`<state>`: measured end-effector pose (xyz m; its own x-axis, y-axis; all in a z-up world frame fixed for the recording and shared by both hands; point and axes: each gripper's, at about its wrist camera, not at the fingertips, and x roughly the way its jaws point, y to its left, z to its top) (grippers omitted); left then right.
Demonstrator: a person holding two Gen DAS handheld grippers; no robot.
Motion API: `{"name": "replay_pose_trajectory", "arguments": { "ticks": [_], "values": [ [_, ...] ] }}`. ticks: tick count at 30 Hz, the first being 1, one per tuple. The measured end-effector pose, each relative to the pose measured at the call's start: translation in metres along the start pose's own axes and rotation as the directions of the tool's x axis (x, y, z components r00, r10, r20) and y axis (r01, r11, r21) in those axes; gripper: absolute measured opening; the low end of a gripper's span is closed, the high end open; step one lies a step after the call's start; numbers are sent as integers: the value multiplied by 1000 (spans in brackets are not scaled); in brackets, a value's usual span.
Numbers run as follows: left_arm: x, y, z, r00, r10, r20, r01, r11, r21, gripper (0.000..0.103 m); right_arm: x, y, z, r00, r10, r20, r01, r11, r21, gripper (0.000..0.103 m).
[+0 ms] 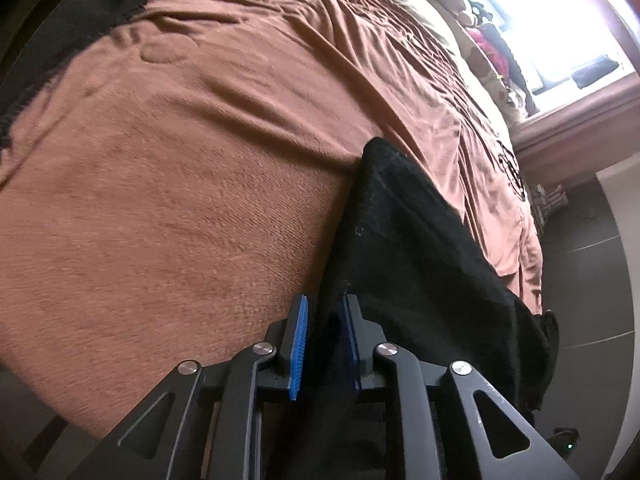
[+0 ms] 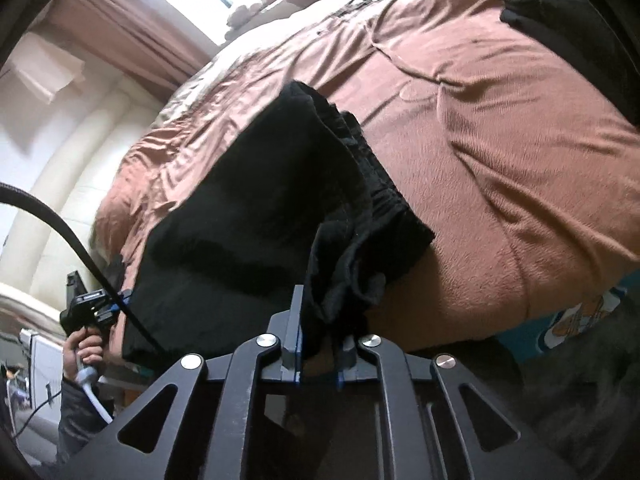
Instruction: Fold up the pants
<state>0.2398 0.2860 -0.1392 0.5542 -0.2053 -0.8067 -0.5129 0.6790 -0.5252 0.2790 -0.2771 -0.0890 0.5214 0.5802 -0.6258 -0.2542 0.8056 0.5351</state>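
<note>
The black pants lie folded near the edge of a bed covered with a brown blanket, one end hanging toward the floor. The left gripper has its jaws a little apart, with dark cloth running between the blue pads, which do not visibly press it. The right gripper stands at the bunched waistband end, its jaws narrowly parted with a fold of cloth between them; whether they pinch it I cannot tell.
</note>
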Motion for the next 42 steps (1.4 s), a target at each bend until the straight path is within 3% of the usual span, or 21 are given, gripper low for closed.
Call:
{"name": "replay_pose_trajectory", "arguments": {
  "ticks": [8, 12, 18, 23, 28, 33, 35, 39, 40, 42],
  "values": [
    [-14, -4, -6, 999, 28, 31, -28, 1000, -15, 29, -9, -15, 17, 998, 30, 64, -28, 999, -37, 52],
    [-16, -10, -11, 998, 46, 35, -46, 999, -4, 38, -4, -20, 36, 994, 87, 68, -84, 995, -53, 60],
    [-20, -24, -18, 997, 61, 39, -62, 998, 17, 41, 33, -23, 73, 977, 214, 0, -214, 976, -41, 61],
    [-18, -31, -25, 997, 67, 33, -68, 997, 34, 46, 72, -19, 98, 969, 240, -61, -241, 971, -10, 62],
    [-18, -41, -32, 996, 76, 38, -78, 995, 67, 57, 100, -19, 120, 953, 282, -114, -281, 959, 31, 62],
    [-17, -48, -36, 997, 65, 34, -68, 993, 92, 57, 132, -25, 145, 900, 386, -204, -364, 921, 138, 62],
    [-17, -50, -37, 998, 56, 33, -59, 993, 98, 57, 141, -26, 154, 899, 389, -202, -360, 918, 166, 62],
    [-18, -49, -41, 999, 27, 29, -30, 995, 91, 57, 163, -28, 167, 856, 463, -230, -403, 876, 263, 62],
    [-18, -49, -41, 999, 19, 27, -22, 996, 86, 57, 169, -29, 169, 854, 463, -237, -396, 874, 281, 60],
    [-19, -48, -44, 999, 16, 28, -18, 996, 83, 57, 178, -32, 171, 863, 442, -245, -364, 880, 304, 31]
  ]
}}
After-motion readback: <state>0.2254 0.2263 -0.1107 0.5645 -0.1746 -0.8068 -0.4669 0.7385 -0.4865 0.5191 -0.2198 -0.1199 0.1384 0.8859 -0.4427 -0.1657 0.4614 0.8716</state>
